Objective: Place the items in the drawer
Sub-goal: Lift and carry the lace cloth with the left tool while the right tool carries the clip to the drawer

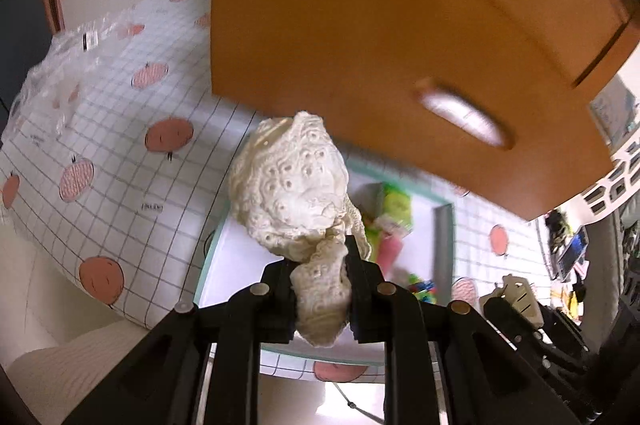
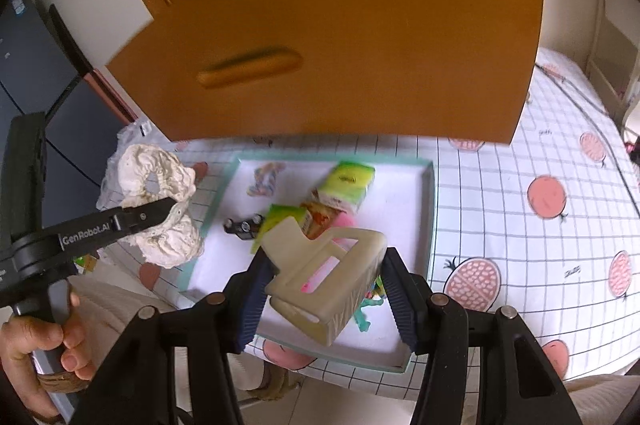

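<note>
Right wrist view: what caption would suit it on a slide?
Right gripper holds a beige plastic bracket-shaped piece above a teal-rimmed white tray.

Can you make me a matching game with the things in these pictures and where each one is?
Things:
1. lacy cloth
2. beige plastic holder
3. green carton
4. wooden drawer box

Places:
A. lying in the tray
B. pinched in the left gripper
C. standing behind the tray
D. held in the right gripper

Pairs: 1-B, 2-D, 3-A, 4-C

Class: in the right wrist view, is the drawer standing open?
No: the orange drawer front sits shut, its handle untouched.
</note>
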`<state>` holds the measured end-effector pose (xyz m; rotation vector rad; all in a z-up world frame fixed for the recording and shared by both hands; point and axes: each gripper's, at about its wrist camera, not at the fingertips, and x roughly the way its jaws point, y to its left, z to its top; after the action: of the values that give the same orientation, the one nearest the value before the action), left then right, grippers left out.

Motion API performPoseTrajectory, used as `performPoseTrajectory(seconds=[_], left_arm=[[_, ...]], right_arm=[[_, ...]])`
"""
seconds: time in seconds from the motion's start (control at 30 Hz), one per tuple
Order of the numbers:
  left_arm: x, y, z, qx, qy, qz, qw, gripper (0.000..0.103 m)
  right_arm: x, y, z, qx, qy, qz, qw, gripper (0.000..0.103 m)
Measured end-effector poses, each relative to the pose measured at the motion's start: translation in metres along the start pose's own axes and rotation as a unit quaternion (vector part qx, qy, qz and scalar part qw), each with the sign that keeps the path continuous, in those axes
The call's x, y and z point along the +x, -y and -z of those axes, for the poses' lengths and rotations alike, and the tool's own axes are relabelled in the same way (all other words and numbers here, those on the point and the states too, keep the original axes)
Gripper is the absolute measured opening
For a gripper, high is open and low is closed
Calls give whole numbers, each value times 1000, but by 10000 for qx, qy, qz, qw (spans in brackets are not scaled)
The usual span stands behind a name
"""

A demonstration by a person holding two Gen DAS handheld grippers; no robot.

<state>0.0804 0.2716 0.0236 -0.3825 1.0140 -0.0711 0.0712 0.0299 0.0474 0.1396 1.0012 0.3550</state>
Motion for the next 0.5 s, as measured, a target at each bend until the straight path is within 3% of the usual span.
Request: performPoseTrajectory(seconds=[0.5], left_arm=[[-105,38,-49,394,1075,706,9909,20]], right_arm=[[-82,-36,-45,-694,992,-34,9926,58]])
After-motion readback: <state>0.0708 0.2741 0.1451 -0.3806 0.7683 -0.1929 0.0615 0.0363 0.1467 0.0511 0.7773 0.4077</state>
